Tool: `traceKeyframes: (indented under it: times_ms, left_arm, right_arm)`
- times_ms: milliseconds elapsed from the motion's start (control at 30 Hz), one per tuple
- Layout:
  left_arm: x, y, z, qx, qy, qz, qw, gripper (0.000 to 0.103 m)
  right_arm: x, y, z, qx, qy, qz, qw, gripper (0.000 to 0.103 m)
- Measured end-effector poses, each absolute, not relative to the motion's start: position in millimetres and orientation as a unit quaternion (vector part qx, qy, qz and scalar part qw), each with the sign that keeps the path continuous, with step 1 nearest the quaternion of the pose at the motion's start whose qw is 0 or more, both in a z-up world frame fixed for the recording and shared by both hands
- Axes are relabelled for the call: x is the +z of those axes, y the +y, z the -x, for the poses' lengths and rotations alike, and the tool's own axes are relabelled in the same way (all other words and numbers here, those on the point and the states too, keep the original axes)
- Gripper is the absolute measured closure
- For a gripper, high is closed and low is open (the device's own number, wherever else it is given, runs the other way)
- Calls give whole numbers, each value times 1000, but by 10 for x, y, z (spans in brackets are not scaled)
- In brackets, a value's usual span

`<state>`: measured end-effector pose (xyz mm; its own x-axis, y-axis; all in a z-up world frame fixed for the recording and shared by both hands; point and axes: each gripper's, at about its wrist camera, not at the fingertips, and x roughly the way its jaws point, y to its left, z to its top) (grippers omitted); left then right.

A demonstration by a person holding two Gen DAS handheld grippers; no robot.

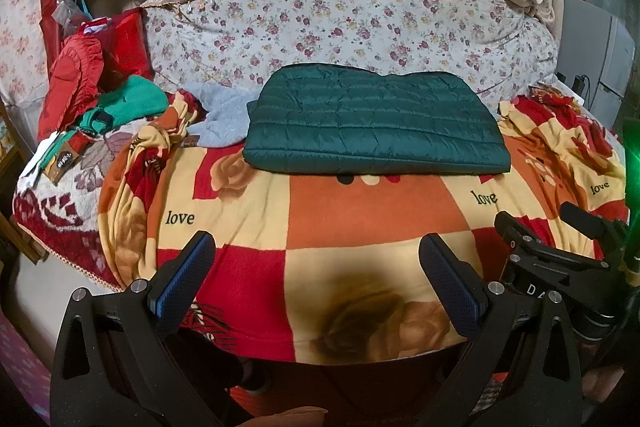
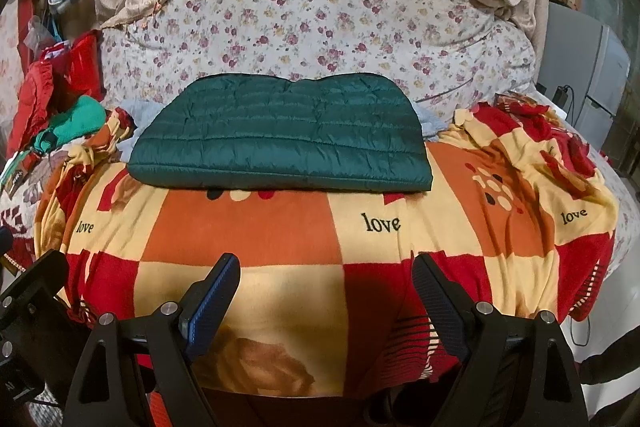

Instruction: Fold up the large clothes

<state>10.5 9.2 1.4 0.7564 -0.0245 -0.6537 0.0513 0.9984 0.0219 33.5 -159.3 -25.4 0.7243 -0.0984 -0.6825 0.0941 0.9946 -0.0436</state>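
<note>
Bedding fills both views: a checked blanket (image 1: pixel 360 227) printed with "love" covers the near half of the bed, and a floral quilt (image 1: pixel 340 11) rises behind it. At my ten o'clock in the left wrist view sits a heap of red and green clothes (image 1: pixel 92 95), well apart from anything I am working on.

Moving rightward, my left gripper (image 1: pixel 316 279) stands wide, nothing between its blue pads, hovering over the near edge of the blanket. From it the green quilted jacket (image 1: pixel 372 123) lies at twelve o'clock, already folded into a flat slab, its long axis running nine to three across my line of approach. A pale blue cloth (image 1: pixel 224 115) pokes out beside the slab's left end.

Further right, my right gripper (image 2: pixel 326 291) is equally wide and empty. From it the jacket sits at about eleven o'clock. The two claws look about equally far from its near edge, so I judge neither arm has the advantage: left end for the left claw, right end for the right.
</note>
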Motion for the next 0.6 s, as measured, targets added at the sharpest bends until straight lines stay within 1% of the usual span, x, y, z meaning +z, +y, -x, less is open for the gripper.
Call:
traceKeyframes:
  times_ms: [600]
  left_arm:
    - [-78, 96, -79, -12, 354, -18, 935, 1]
  right_arm:
    - [-222, -1699, -305, -63, 357, 0, 932, 17]
